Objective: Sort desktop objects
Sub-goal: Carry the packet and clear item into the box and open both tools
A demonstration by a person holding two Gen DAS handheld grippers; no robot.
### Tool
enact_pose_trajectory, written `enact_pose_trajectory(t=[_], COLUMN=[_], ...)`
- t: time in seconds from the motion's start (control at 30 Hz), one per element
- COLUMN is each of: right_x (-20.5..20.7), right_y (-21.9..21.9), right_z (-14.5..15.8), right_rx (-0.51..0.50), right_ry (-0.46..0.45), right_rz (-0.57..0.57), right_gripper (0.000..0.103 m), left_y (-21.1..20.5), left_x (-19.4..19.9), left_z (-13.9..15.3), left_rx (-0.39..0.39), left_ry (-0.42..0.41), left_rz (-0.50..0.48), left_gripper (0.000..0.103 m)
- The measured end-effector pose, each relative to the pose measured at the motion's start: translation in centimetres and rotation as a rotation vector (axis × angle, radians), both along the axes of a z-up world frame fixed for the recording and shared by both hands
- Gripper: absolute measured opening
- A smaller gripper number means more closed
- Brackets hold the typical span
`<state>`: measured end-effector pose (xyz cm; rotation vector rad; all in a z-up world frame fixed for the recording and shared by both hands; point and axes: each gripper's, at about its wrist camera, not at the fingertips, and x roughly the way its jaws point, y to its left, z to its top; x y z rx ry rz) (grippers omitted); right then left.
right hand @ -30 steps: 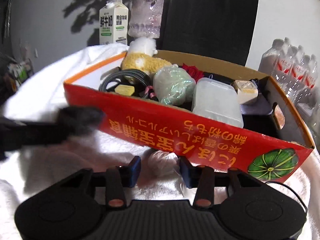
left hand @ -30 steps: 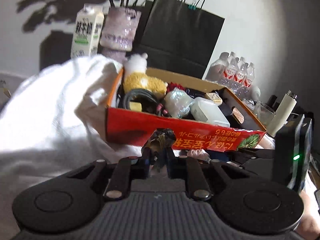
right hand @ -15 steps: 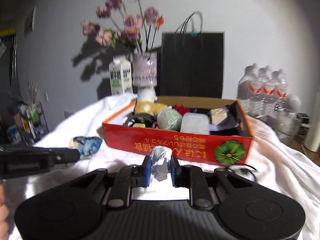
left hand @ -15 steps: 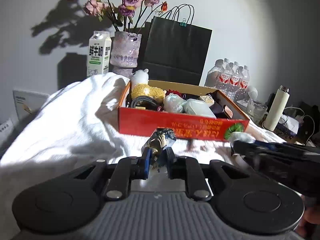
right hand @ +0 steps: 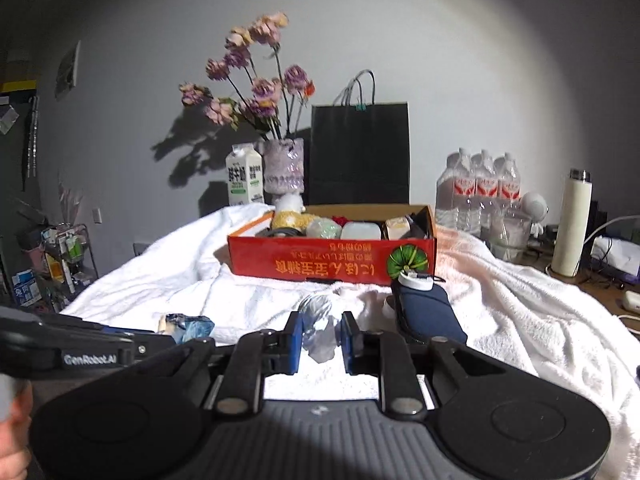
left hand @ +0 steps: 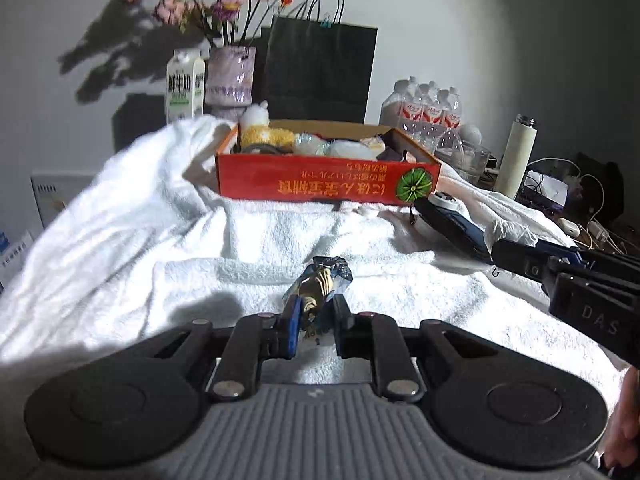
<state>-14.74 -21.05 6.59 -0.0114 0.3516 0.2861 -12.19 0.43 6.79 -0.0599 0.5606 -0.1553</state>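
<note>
My left gripper (left hand: 314,320) is shut on a small wrapped packet (left hand: 320,282) with a blue and gold wrapper, held above the white towel (left hand: 160,240). My right gripper (right hand: 320,338) is shut on a crumpled clear plastic wrapper (right hand: 318,326). In the right wrist view the left gripper (right hand: 160,338) reaches in from the left with its blue packet (right hand: 190,326). A red cardboard box (left hand: 320,186) with several items inside, among them a yellow plush toy (left hand: 264,134), stands well ahead of both grippers. A dark blue pouch (right hand: 426,312) lies in front of the box's right corner.
Behind the box stand a black paper bag (right hand: 360,152), a vase of flowers (right hand: 284,168), a milk carton (right hand: 244,180) and several water bottles (right hand: 484,188). A white flask (right hand: 572,228) and cables sit at the right. A person's hand (right hand: 12,432) holds the left gripper.
Both grippers have drawn back from the red box, which now looks much farther off. The right gripper's jaws, wide around the clear wrapper before, have shut on it. The left keeps its packet.
</note>
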Motion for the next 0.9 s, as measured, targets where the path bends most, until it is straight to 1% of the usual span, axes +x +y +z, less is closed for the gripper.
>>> enact_pose_trajectory(t=[0.13,0.27,0.33,0.4,0.43,0.5,0.57,0.6,0.63,0.67,0.7,0.73,0.77,0.83,0.87,0.9], right_x=[-0.9,-0.1,0.7,2.0,2.8,4.6,6.8,8.1,9.6,11.2,13.2,15.3,17.5,22.3,24.5,26.7], right_y=[0.4,1.0,1.0,1.1,1.2,1.6,2.1,2.3,2.6,2.8,3.1,3.5,3.8,4.5,4.8,5.4], right_z=[0.3,-0.3,-0.3,0.4,1.2,3.3,5.9,7.1,8.3,9.3,10.1,10.6,10.9,10.6,10.3,9.7], right_rx=[0.002,0.007,0.027,0.055,0.068,0.058,0.040,0.035,0.027,0.030,0.036,0.044,0.069,0.111,0.124,0.115], right_ry=[-0.016,0.014,0.036,0.061,0.064,0.041,-0.001,-0.013,-0.020,-0.022,-0.007,0.027,0.072,0.187,0.235,0.282], right_rz=[0.016,0.029,0.048,0.086,0.115,0.158,0.194,0.202,0.214,0.221,0.227,0.237,0.243,0.247,0.235,0.224], right_gripper=[0.018,0.018,0.018,0.018,0.018,0.018,0.018,0.019,0.019,0.019,0.019,0.019,0.019,0.019,0.019,0.019], left_y=[0.0,0.8,1.4,2.1,2.5,3.1,3.4,3.3,3.2,3.2,3.0,2.8,2.7,2.3,2.3,2.2], left_x=[0.0,1.0,2.3,4.7,6.3,9.8,13.4,15.2,17.1,18.9,20.9,22.9,24.6,28.1,29.5,30.8], left_z=[0.2,0.2,1.2,3.3,4.6,7.2,9.4,10.2,10.8,11.0,10.9,10.6,10.0,8.5,7.7,6.8], left_rx=[0.001,-0.008,-0.020,-0.031,-0.022,0.009,0.036,0.054,0.055,0.050,0.062,0.071,0.059,0.067,0.077,0.091], left_ry=[-0.013,-0.009,-0.015,-0.036,-0.043,-0.061,-0.069,-0.062,-0.054,-0.038,-0.013,0.017,0.048,0.110,0.127,0.154], left_rz=[0.009,0.027,0.012,-0.038,-0.047,-0.076,-0.069,-0.100,-0.127,-0.128,-0.140,-0.153,-0.140,-0.131,-0.099,-0.080], left_gripper=[0.017,0.017,0.017,0.017,0.017,0.017,0.017,0.017,0.018,0.018,0.019,0.019,0.019,0.018,0.018,0.018])
